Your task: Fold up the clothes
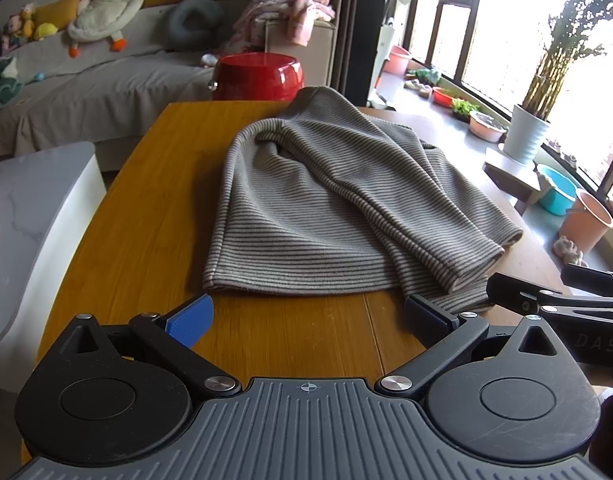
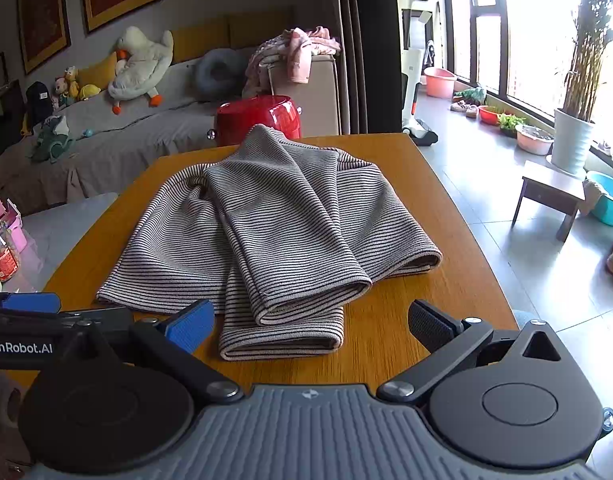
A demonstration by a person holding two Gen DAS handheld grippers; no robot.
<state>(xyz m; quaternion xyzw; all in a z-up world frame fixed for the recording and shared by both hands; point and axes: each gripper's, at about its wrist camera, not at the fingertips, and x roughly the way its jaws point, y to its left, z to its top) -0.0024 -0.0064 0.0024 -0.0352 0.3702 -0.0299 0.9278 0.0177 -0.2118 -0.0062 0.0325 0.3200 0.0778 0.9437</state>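
Note:
A grey striped sweater (image 1: 326,208) lies partly folded on the wooden table (image 1: 146,220), both sleeves laid over its body toward the near hem. My left gripper (image 1: 306,316) is open just short of the near hem, with nothing between its blue pads. Part of my right gripper (image 1: 546,300) shows at the right edge of the left wrist view. In the right wrist view the sweater (image 2: 282,232) fills the middle of the table (image 2: 446,280). My right gripper (image 2: 310,324) stands open with the lowest sleeve cuff (image 2: 282,340) lying between its fingers. The left gripper (image 2: 30,320) sits at the left.
A red stool (image 1: 258,76) stands beyond the table's far edge, with a sofa (image 1: 86,80) holding plush toys behind it. A white chair (image 1: 30,220) is close on the left. Basins, a small bench (image 2: 550,192) and a potted plant (image 2: 570,140) stand on the floor at the right.

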